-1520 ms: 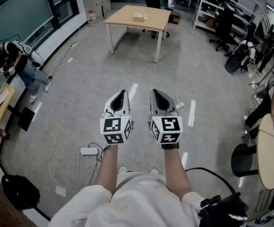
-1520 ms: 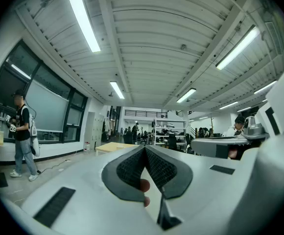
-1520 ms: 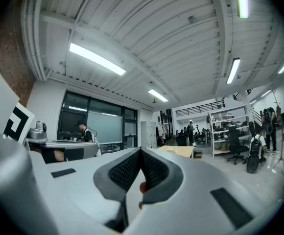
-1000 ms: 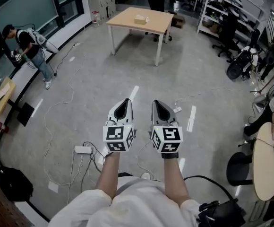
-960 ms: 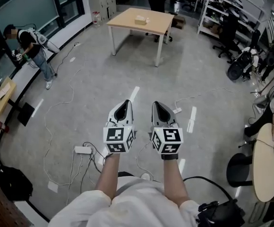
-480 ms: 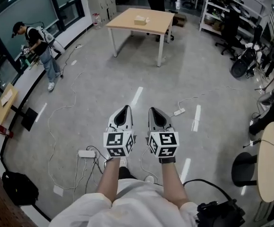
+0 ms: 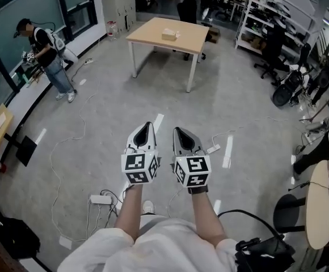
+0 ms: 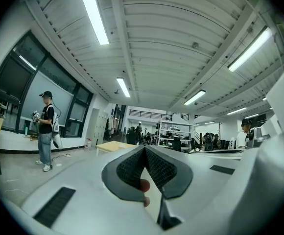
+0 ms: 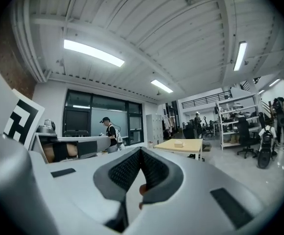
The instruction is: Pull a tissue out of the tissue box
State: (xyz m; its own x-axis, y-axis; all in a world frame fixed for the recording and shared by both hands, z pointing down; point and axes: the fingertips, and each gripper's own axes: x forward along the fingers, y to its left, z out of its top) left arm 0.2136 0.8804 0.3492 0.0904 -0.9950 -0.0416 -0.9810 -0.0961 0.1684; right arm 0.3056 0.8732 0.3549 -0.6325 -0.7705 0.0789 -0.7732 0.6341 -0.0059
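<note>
**Both grippers shut and empty, tissue box far across the room**

The person stood on the open grey floor (image 7: 125, 95) with both forearms held out in front, the grippers level and side by side, close together but not touching. The left gripper (image 7: 146, 125) had its jaws pressed together at the tips, with nothing between them; its own view showed the dark ribbed pads (image 8: 132, 168) meeting in a point. The right gripper (image 7: 178, 131) was the same, jaws closed tip to tip and holding nothing.

The tissue box (image 7: 168, 34) sat on the light wooden worktop (image 7: 190, 35) well ahead of the grippers, towards the far side of the room, with a wide stretch of bare floor between. From the right gripper view the box showed as a small pale block on the worktop, just right of the closed jaws.

A second person (image 7: 46, 52) in a cap and dark top stood by the windows on the left, well apart from the worktop. White cables trailed across the floor to a power strip (image 7: 101, 199) near the standing person's feet. Shelving (image 7: 266, 10) and office chairs lined the far right, and a round table (image 7: 322, 208) stood at the right edge.
</note>
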